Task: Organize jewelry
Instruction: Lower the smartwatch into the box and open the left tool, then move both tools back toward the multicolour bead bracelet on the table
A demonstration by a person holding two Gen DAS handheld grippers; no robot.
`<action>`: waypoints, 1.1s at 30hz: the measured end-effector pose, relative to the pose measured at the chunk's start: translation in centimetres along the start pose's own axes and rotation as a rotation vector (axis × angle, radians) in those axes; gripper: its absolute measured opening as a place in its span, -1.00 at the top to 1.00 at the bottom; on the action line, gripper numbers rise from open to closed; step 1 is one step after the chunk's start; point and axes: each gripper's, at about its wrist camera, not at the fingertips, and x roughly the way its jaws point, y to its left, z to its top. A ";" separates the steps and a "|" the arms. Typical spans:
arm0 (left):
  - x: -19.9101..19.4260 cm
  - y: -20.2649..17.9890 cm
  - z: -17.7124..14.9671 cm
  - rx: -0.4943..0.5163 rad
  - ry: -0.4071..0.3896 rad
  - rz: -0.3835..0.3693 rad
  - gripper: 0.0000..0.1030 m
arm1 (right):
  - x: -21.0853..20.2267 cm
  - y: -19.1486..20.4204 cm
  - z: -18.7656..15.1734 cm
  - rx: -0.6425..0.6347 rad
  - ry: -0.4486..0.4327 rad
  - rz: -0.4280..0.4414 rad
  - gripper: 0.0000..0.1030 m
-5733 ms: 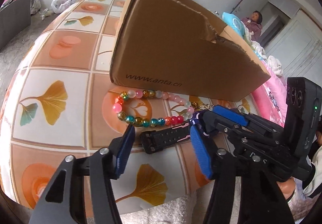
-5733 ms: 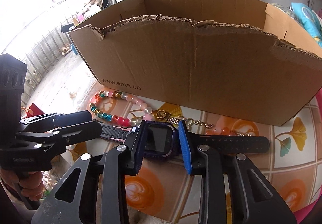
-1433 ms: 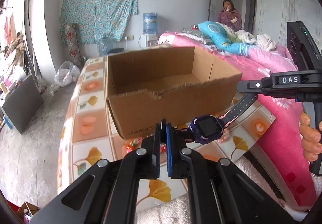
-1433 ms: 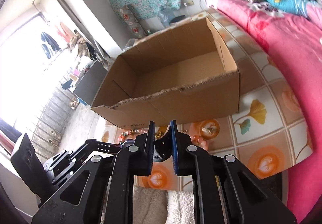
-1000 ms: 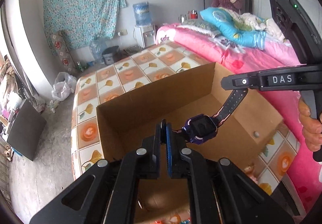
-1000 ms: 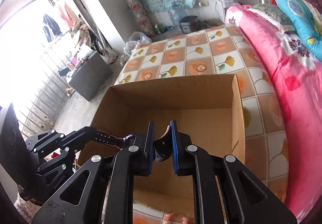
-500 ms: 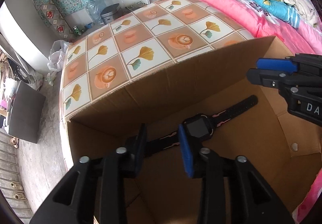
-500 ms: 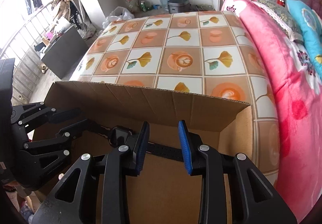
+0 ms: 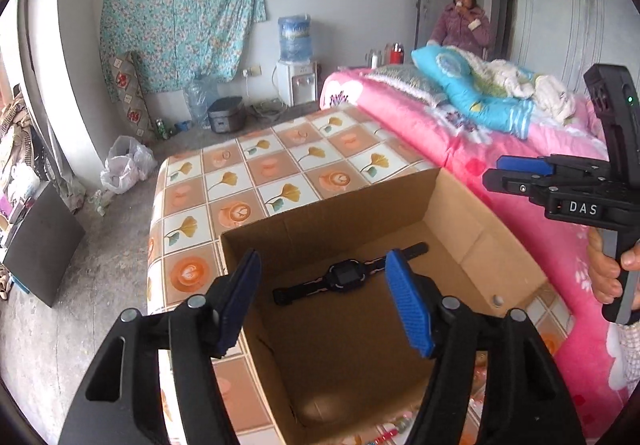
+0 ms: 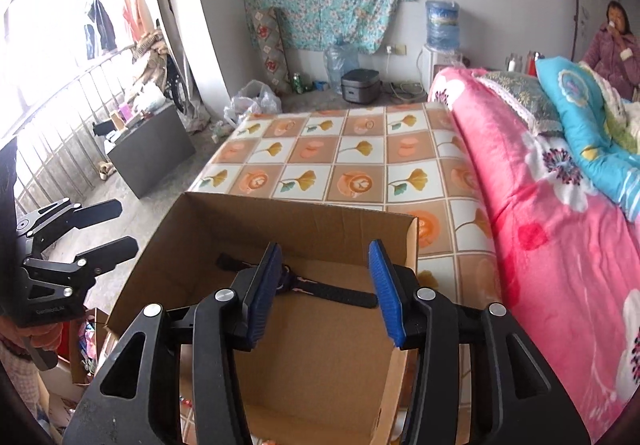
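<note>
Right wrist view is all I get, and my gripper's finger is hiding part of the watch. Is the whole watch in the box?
Observer: Yes. In the left wrist view the watch lies flat on the floor of the cardboard box, screen up, both straps stretched out.
Operator: Is anything else in there?
Observer: Only a small pale round spot on the inside, near the right wall. I cannot tell what it is.
Operator: Is any jewelry outside the box?
Observer: Some coloured beads peek out on the table, just outside the box's near wall.
</note>
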 end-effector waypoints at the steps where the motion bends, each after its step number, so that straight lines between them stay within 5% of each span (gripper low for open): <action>1: -1.6 0.1 -1.0 -0.009 -0.021 0.004 -0.30 | -1.5 0.1 -0.9 0.003 -0.024 0.009 0.00; 7: -6.9 -0.5 -9.4 -0.042 -0.062 0.052 -0.33 | -5.6 0.9 -8.2 0.042 -0.046 0.004 -0.01; 14: -1.9 -1.0 -17.8 -0.159 0.105 0.147 -0.33 | -1.3 3.2 -16.7 0.115 0.134 -0.009 -0.01; 19: 2.5 -0.9 -18.8 -0.186 0.162 0.199 -0.33 | 1.2 5.4 -19.6 0.115 0.224 -0.001 -0.02; 26: 6.8 -2.3 -19.1 -0.087 0.203 0.282 -0.33 | 2.0 6.6 -19.2 0.075 0.219 -0.015 -0.15; 33: 5.2 -3.4 -20.6 -0.021 0.196 0.281 -0.33 | 1.9 7.6 -18.8 0.006 0.183 -0.027 -0.27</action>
